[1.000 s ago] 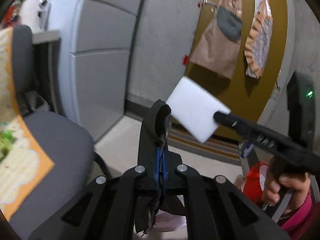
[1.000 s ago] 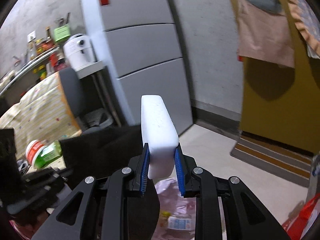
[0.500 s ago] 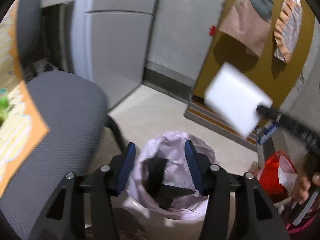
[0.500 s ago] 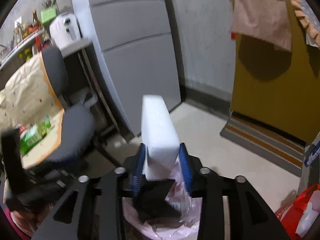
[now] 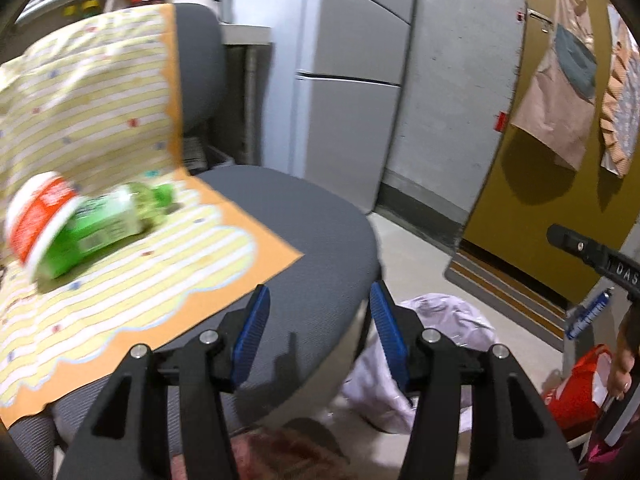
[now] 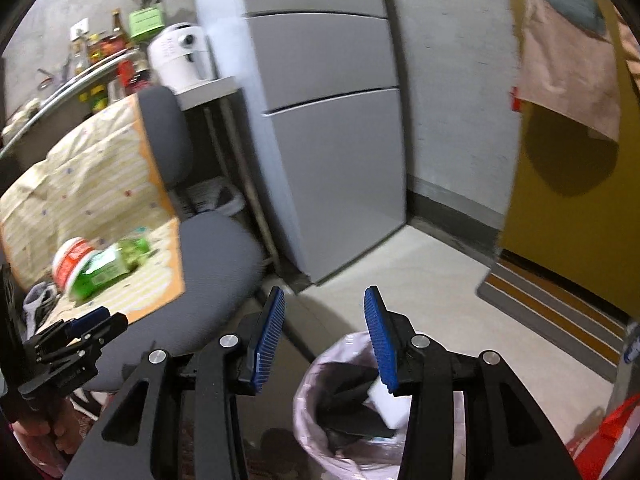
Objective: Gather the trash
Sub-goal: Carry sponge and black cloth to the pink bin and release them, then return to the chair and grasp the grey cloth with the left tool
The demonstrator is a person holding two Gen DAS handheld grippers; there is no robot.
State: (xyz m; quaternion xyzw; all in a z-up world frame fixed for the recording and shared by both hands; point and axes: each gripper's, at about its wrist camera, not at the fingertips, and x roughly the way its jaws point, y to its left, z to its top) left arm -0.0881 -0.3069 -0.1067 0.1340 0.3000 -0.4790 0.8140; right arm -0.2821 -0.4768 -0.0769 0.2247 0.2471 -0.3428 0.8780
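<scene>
A trash bin lined with a pale pink bag [image 6: 320, 372] stands on the floor; it also shows in the left wrist view [image 5: 440, 320]. A white foam block [image 6: 390, 402] and black scraps [image 6: 348, 404] lie inside it. My right gripper [image 6: 326, 344] is open and empty above the bin's left rim. My left gripper [image 5: 320, 336] is open and empty over the grey chair seat [image 5: 312, 248]. A green bottle [image 5: 108, 224] and a red-and-white cup [image 5: 36, 216] lie on the striped cloth [image 5: 120, 288] on the chair.
A grey fridge [image 6: 320, 120] stands behind the chair. A yellow door [image 5: 540, 160] with hanging bags is at the right, a striped mat [image 6: 560, 308] before it. A red bag [image 5: 572, 392] sits on the floor at right. A shelf with bottles [image 6: 100, 52] is at back left.
My right gripper has opened and the white foam block has dropped into the bin. My left gripper has swung left from the bin to above the chair.
</scene>
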